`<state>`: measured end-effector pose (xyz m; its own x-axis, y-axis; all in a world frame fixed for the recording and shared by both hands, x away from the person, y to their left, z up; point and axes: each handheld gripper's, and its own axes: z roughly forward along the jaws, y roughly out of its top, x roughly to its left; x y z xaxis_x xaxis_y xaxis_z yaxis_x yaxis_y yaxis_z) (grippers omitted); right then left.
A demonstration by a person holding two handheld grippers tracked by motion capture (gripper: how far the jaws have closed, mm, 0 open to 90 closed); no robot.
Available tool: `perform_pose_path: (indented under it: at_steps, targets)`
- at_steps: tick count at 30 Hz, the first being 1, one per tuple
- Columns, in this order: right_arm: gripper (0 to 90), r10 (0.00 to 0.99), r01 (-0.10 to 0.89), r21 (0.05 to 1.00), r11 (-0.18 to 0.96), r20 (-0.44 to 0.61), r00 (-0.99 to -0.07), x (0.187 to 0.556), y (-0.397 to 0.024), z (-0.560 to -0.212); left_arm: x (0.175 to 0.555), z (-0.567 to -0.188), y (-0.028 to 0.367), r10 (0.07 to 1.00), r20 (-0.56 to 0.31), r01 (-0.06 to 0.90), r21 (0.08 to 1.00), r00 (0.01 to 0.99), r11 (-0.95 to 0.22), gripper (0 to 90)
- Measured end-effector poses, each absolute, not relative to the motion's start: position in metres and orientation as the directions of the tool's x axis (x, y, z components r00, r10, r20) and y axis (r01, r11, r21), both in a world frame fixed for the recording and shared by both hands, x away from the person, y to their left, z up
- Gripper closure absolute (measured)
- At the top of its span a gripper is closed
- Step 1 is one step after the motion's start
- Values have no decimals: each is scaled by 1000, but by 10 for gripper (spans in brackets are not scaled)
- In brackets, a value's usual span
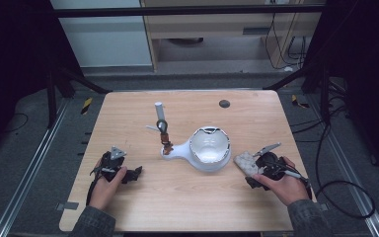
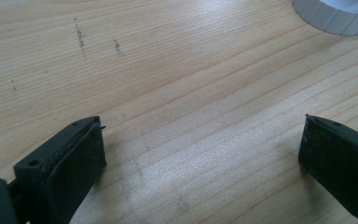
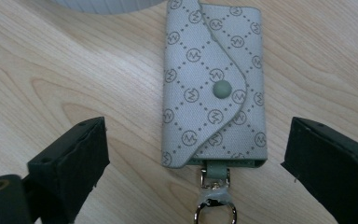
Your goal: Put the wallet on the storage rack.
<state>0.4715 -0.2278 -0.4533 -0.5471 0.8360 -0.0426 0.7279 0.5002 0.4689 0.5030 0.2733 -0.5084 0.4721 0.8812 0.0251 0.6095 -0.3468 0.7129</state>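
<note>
Pale wood desk [image 1: 187, 197] under dim light, so the grain shows up nicely. Nearest the person, the right gripper [image 3: 193, 154] has its jaws spread wide with the key pouch [image 3: 213, 84] lying flat between them, neither pad touching it. The pouch sits just beside the white bowl [image 1: 209, 148], on its right. It looks light and soft, woven fabric with a snap flap, so I'd pinch across its long edges rather than grab the floppy metal ring [image 3: 214, 212]. Left of the bowl, the left gripper [image 2: 200, 154] has its jaws wide over bare wood.
</note>
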Motion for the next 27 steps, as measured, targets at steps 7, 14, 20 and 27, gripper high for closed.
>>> perform_pose_path:
  at_steps: [7, 14, 20, 27]
  targets:
    - [160, 838, 746, 438, 501, -33, -544, 475, -230, -456, 503, -508, 273, 878, 24, 609, 712, 478, -351, 0]
    - [134, 849, 759, 429, 489, -35, -527, 486, -228, -460, 503, -508, 272, 877, 23, 607, 713, 480, -351, 0]
    - [154, 847, 772, 398, 497, -27, -531, 498, -227, -466, 503, -508, 272, 874, 21, 607, 712, 485, -354, 0]
    - [189, 849, 784, 379, 491, -8, -528, 503, -231, -470, 503, -508, 271, 871, 24, 604, 712, 490, -360, 0]
